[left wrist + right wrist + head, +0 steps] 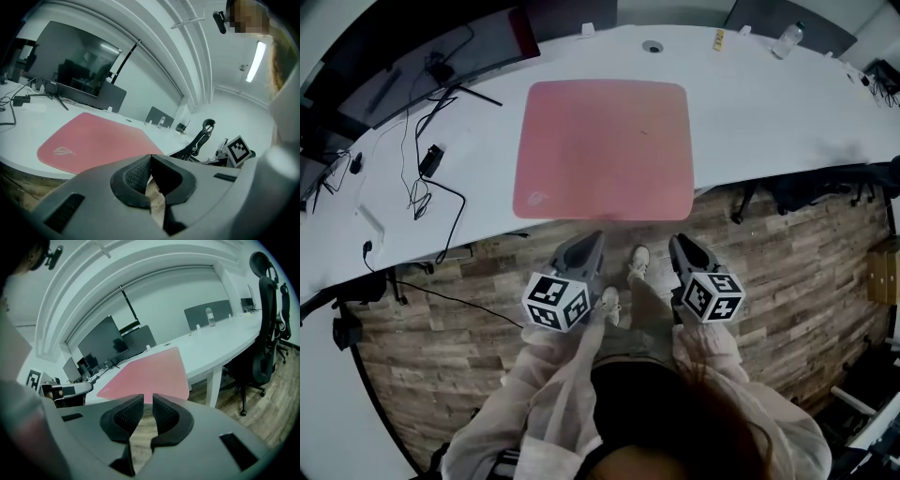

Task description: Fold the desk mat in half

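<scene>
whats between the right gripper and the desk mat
Only bare wood floor and the table's near edge; the head view shows the right gripper short of the desk mat.

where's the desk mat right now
In the head view the pink desk mat lies flat at the near edge of the white desk, just ahead of the left hand-held gripper and the right hand-held gripper, untouched.

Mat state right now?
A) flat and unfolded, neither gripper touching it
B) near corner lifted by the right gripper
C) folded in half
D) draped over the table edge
A: the desk mat lies flat and unfolded on the table, while the left gripper and the right gripper are both short of the table edge, over the wood floor.
</scene>
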